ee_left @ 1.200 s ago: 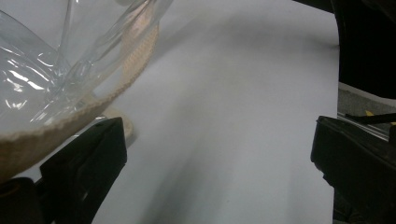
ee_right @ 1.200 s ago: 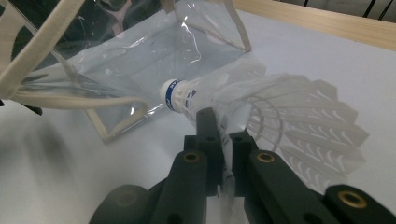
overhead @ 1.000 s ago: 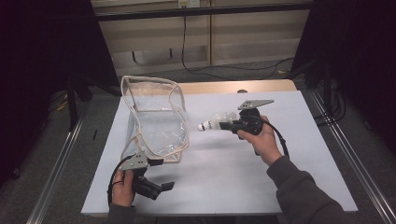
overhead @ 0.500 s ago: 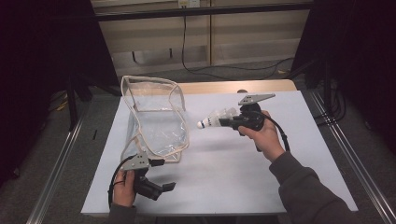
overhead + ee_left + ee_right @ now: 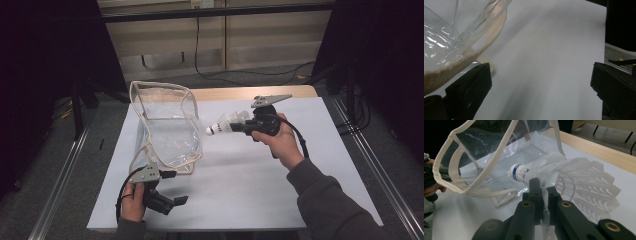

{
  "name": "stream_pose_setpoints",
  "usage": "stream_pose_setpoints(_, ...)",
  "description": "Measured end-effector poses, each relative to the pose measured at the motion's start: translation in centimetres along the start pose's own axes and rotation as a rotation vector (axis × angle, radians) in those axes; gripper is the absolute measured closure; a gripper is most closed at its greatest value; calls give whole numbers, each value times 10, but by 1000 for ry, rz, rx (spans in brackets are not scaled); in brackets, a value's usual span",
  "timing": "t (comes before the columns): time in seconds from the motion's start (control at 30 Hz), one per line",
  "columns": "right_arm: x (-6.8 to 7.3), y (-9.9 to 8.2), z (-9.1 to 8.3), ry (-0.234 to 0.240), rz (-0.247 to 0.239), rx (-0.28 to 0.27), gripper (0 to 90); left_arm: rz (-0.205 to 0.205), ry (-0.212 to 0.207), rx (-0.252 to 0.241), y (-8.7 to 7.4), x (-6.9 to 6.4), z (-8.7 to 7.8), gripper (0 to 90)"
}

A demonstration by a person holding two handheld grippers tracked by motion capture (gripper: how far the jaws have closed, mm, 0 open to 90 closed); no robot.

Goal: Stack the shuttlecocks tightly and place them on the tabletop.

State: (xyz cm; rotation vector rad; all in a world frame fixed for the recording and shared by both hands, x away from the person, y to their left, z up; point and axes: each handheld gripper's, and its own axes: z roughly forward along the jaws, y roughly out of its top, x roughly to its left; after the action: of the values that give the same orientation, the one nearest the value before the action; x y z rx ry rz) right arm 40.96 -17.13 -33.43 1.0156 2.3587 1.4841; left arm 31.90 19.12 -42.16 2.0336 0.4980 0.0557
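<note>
Right gripper [image 5: 239, 126] fingers clamp a shuttlecock [image 5: 226, 123] beside the clear bag [image 5: 167, 125]; left gripper [image 5: 175, 189] fingers gape open, empty.

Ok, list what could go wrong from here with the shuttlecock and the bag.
1. The right gripper pinches the shuttlecock by its thin skirt; the feathers may crush or slip loose.
2. The clear bag is limp, and the left gripper has its jaws open beside the bag's trim, not clamped on it, so a push from the shuttlecock's cork could probably shove or fold the bag.
3. The cork may catch on the cream trim instead of entering.
</note>
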Motion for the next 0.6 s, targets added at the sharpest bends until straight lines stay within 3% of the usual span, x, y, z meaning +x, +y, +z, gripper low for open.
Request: stream_pose_setpoints(0.6, 8, 32, -3, -9, -27, -16, 878, 1, 1, 1, -1, 0, -2, 35)
